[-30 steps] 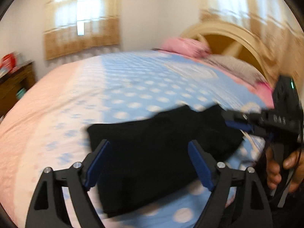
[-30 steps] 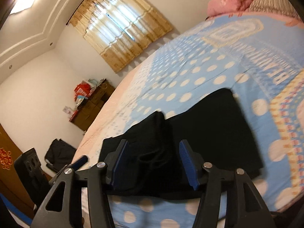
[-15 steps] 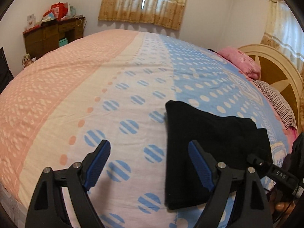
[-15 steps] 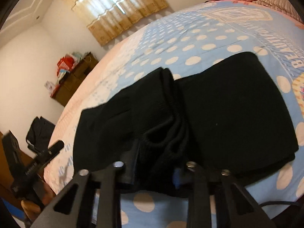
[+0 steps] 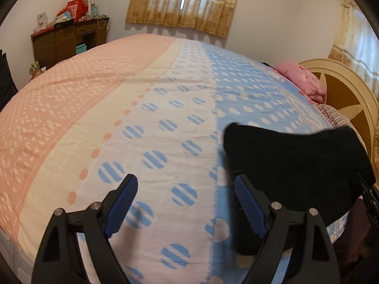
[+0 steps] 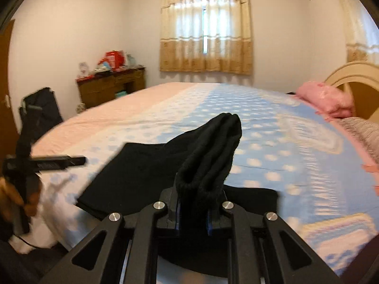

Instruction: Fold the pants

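- Right tongs [image 6: 191, 215] are closing, pads already pinching a bunched fold of the black pants [image 6: 208, 156], lifting it off the bed [image 6: 272, 127].
- Left tongs [image 5: 184, 203] gape wide with nothing in them, just beside the pants.

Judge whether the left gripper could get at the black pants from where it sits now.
Probably yes: the left gripper is open and empty over the bedspread, with the black pants right beside it, nothing between, though the closing right gripper already pinches them.
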### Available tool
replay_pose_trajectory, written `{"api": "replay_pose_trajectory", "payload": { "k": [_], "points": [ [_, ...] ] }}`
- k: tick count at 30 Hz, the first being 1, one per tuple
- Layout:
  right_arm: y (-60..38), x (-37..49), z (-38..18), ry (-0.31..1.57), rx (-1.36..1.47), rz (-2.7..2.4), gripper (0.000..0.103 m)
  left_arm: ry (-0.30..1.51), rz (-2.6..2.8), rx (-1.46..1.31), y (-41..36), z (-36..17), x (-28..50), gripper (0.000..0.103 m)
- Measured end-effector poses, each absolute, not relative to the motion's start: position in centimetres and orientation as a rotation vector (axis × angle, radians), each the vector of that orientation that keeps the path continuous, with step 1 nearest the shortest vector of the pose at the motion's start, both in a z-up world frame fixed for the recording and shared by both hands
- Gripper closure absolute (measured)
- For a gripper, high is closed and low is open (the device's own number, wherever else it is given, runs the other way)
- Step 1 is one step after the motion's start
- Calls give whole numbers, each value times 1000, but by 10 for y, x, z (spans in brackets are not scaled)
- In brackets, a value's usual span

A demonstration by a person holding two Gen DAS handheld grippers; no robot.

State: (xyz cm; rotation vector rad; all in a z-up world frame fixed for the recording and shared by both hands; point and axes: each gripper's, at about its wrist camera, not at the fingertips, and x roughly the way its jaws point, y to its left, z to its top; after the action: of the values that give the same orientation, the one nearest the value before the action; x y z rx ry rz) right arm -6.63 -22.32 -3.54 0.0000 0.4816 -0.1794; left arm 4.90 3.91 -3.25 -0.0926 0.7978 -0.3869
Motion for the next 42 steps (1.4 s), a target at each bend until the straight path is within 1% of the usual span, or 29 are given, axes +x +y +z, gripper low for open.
{"api": "replay_pose_trajectory", "payload": {
  "k": [5,8,11,16,18,20,25,27,31,32,33,34,35,36,40,42],
  "points": [
    [-254,-89,-97,619,83,-261,88,815,-427,-62,16,-38,47,16],
    [-264,-90,-120,637,165,-274,87,829,-458,-33,0,-41,43,16],
    [-270,-91,-121,621,228,-278,86,837,-492,13,-16,-46,36,16],
    [-278,-97,-116,642,283,-264,80,840,-484,110,-35,-60,27,16],
    [-284,-108,-109,636,338,-284,72,831,-474,142,-36,-62,25,16],
    [-289,-115,-101,617,371,-322,69,824,-473,152,-36,-61,24,15],
    [-309,-118,-77,528,434,-381,68,837,-461,143,-36,-65,25,15],
    [-320,-108,-72,511,463,-390,66,837,-460,144,-35,-63,24,15],
    [-337,-64,-85,606,502,-402,66,820,-464,158,-37,-59,23,15],
    [-339,-59,-88,607,508,-375,67,812,-466,168,-37,-57,23,15],
    [-339,-52,-91,616,500,-351,76,807,-467,173,-38,-56,22,15],
    [-337,-50,-91,621,484,-360,78,802,-469,174,-38,-54,22,15],
    [-333,-49,-87,607,452,-370,87,799,-474,173,-38,-53,23,15],
    [-330,-49,-82,596,425,-370,91,799,-480,168,-38,-52,24,15],
    [-319,-48,-65,530,332,-347,92,802,-500,130,-43,-47,30,15],
    [-322,-43,-65,517,335,-345,92,802,-505,115,-47,-45,33,15]
  ]
}}
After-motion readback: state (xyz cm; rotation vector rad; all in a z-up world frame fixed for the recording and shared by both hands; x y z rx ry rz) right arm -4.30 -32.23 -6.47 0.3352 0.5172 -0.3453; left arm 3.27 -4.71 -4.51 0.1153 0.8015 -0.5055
